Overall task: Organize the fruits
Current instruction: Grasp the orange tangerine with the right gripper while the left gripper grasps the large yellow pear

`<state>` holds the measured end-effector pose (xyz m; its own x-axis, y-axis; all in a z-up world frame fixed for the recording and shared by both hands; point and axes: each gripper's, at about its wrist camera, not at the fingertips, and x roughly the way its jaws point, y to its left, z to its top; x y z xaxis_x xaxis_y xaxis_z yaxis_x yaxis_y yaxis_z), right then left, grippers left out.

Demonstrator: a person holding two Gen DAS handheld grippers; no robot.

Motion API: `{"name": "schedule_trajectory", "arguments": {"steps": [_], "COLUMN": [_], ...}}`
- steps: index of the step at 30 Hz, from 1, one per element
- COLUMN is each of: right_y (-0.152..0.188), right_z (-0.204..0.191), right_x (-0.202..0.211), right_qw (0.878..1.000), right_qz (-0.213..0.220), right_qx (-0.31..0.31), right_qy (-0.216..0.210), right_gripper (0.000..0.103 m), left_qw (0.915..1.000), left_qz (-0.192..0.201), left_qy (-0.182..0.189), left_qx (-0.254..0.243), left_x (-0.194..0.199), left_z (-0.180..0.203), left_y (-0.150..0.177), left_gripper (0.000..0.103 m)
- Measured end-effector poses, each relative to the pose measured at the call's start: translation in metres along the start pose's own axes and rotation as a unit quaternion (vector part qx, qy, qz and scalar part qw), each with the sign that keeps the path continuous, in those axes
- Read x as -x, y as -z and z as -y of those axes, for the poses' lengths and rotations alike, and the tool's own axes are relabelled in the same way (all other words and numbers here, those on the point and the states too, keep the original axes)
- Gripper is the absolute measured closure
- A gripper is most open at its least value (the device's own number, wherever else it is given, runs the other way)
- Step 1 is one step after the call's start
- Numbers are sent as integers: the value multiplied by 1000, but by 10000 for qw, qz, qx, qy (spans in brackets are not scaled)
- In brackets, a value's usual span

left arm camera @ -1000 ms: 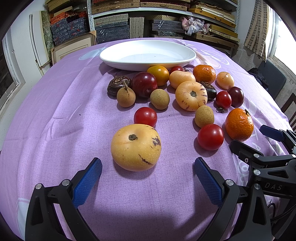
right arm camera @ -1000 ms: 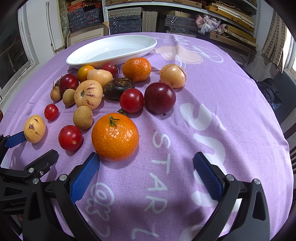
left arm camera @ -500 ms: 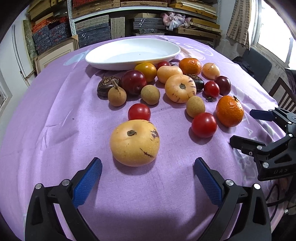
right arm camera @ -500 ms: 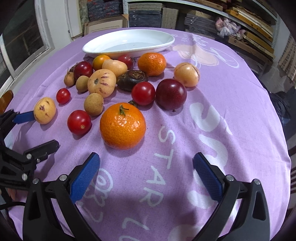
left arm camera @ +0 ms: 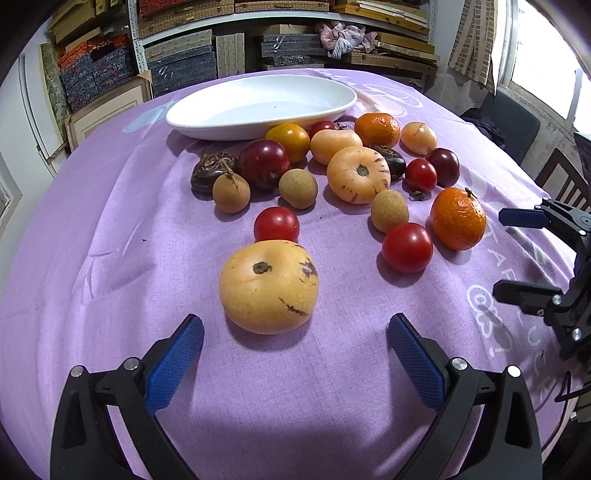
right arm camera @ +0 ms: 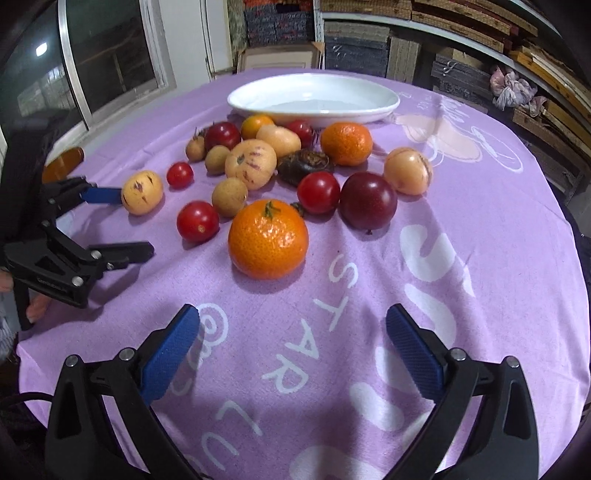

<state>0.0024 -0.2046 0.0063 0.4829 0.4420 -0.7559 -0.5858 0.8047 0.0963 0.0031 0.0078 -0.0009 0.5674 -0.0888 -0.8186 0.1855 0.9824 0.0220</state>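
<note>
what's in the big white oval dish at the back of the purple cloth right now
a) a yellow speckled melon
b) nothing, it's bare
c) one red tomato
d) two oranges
b: the white oval dish shows only its bare inside in both views, while every fruit, such as the large yellow speckled melon and the near orange mandarin, lies on the purple tablecloth in front of it.

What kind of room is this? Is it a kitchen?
Probably not a kitchen: more likely a storeroom or workshop. Metal shelves hold stacked flat boxes and boards, framed panels lean against them, and the fruit sits on a purple-clothed round table.
</note>
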Motion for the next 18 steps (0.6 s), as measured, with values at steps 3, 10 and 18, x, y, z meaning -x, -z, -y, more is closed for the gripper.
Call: {"name": "schedule_trajectory", "arguments": {"steps": [3,10,18], "right_y": [1,-1,-7], "right_z": [7,-6,-10], "right_x": [7,17,16], "right_qw": [9995,9981,9971], "right_qz": [271,559,584], "right_qx": [-107,212,143], "right_qy": [-110,-147,-463], "right_gripper": [4,4,40], "left_qw": [9997,9979,9969], "left_qz": [158,578,613], "left_qy": [174,188,487], "left_qx": [92,-240,48], "left_x": [3,11,10], "left_z": [-2,10,2], "left_y": [1,-6,-12], "left_gripper": [3,3,3]}}
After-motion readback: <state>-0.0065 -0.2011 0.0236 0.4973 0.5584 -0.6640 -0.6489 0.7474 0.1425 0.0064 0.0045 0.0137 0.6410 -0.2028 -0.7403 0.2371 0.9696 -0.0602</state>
